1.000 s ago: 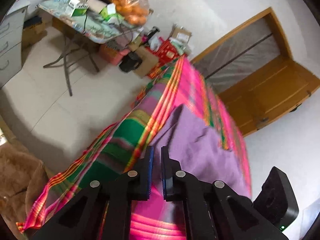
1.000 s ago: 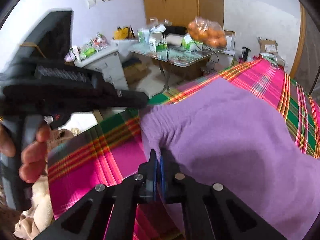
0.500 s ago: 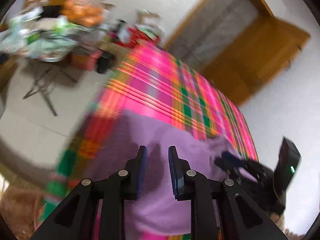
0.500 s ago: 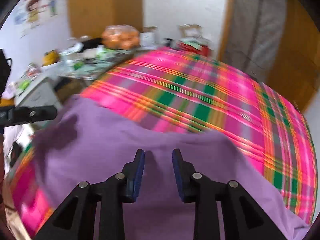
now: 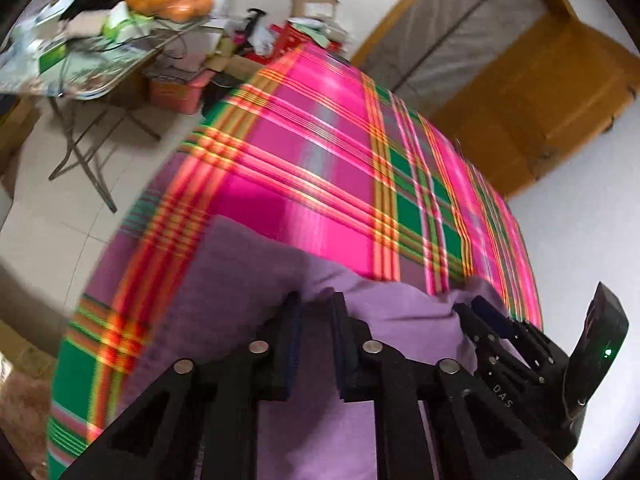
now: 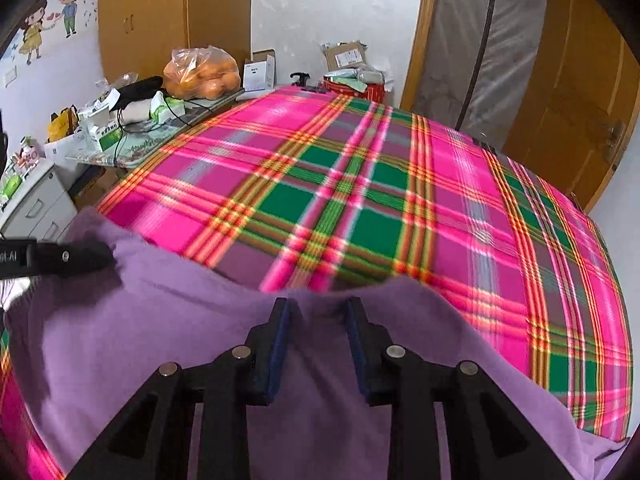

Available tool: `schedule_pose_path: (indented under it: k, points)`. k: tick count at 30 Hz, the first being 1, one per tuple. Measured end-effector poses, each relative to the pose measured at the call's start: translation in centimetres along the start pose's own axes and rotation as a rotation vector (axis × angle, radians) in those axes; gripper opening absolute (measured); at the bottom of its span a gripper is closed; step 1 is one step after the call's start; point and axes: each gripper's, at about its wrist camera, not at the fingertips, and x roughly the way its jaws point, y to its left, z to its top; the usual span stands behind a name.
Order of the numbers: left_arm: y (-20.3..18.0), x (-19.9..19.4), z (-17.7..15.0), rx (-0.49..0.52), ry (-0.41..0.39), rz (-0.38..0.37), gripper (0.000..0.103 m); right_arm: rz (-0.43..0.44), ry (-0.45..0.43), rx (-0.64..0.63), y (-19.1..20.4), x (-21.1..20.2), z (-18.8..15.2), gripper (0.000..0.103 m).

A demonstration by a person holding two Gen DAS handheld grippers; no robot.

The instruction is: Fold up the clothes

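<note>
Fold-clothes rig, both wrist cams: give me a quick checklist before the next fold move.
1. Purple knit garment flat on the pink-and-green plaid bedspread: far edge wavy. Not ok.
2. Left gripper holds cloth: jaws closing, a gap shows, nothing visibly pinched. Not ok.
3. Right gripper holds cloth: jaws opening over the garment, nothing pinched. Not ok.
4. Grippers apart from each other: ok.
5. Garment's near edge: out of frame. Cannot tell.
</note>
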Motion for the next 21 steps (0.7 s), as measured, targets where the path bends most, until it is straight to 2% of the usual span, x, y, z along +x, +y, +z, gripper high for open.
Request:
schedule_pose_path:
  k: [2, 6, 10, 12, 15, 18, 21]
  points:
    - [0.5, -0.2, 0.0, -0.012, -0.002, -0.018, 0.009, 0.02, 0.01, -0.008, 1.1, 0.7, 0.5, 0.034]
    - [0.7, -0.2, 0.1, -0.016, -0.006, -0.032, 0.009, 0.001, 0.009, -0.072, 2.7, 1.3, 1.1, 0.035]
    - [0.9, -0.1, -0.1, -0.028, 0.004, -0.047, 0.009, 0.075, 0.0, -0.043, 0.6, -0.2, 0.5, 0.035]
    - [0.2, -0.6, -0.5, -0.013, 0.004, -0.023, 0.009, 0.063, -0.008, -0.016, -1.3, -1.6, -0.7, 0.035]
    - [-0.8, -1.2, -1.0, 0.011, 0.004, 0.011, 0.015, 0.042, -0.024, 0.028, -4.7, -3.7, -2.8, 0.035]
    - [-2.1, -2.4, -1.9, 0.026, -0.013, -0.031, 0.016, -0.01, -0.04, 0.098, -9.9, -6.6, -5.6, 0.035]
    - [-4.0, -2.6, -3.0, 0.046, -0.005, -0.072, 0.016, -0.123, -0.053, 0.167, -15.5, -9.7, -8.6, 0.035]
